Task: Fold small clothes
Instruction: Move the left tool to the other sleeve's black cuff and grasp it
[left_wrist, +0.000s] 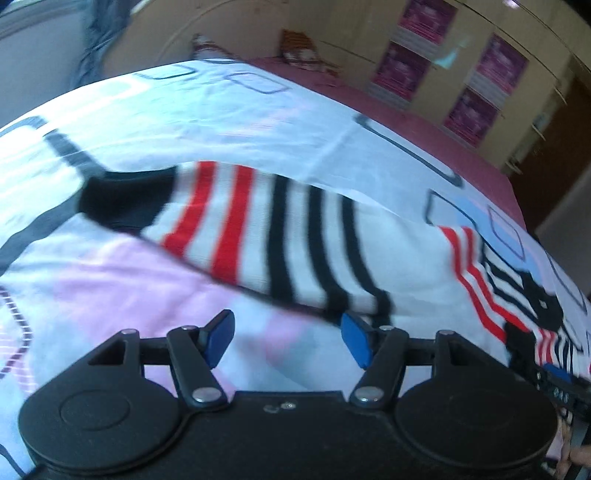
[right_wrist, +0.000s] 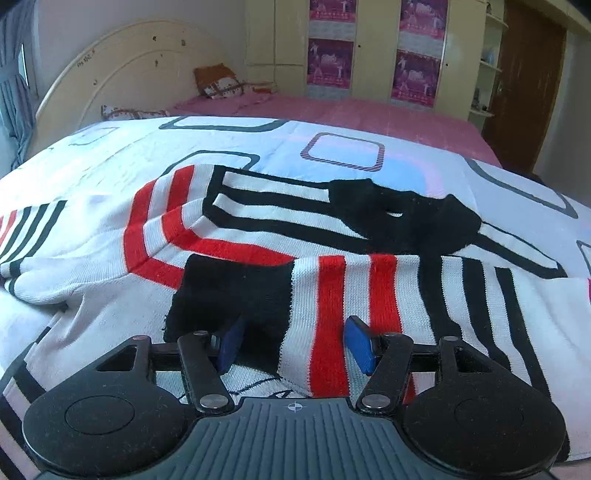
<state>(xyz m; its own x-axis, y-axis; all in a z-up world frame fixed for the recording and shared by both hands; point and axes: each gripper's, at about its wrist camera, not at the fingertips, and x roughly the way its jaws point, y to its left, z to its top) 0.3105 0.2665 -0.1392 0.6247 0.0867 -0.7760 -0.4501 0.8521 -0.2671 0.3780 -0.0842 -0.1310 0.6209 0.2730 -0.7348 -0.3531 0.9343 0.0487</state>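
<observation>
— Knitted wool, it seems: a striped sweater (right_wrist: 258, 236) in white, red and black lies on the bed sheet (right_wrist: 122, 155), in the middle of the right wrist view.

— And the right gripper (right_wrist: 295, 347)?

— Its jaws stand apart, low in the frame, over the sleeve (right_wrist: 354, 306) that is folded across the body. The black cuff lies between the blue pads (right_wrist: 360, 349), but they do not press it (no cloth is pinched).

— The left gripper (left_wrist: 290, 341)?

— Also open, at the bottom of its view, with only sheet between the fingers. The other sleeve (left_wrist: 258, 225) stretches from centre left toward the right, just above the right pad; this picture is blurred.

— Behind?

— A pink bed (right_wrist: 369, 114), pillows (right_wrist: 221, 83) and a cupboard with posters (right_wrist: 417, 79) at the top.
</observation>
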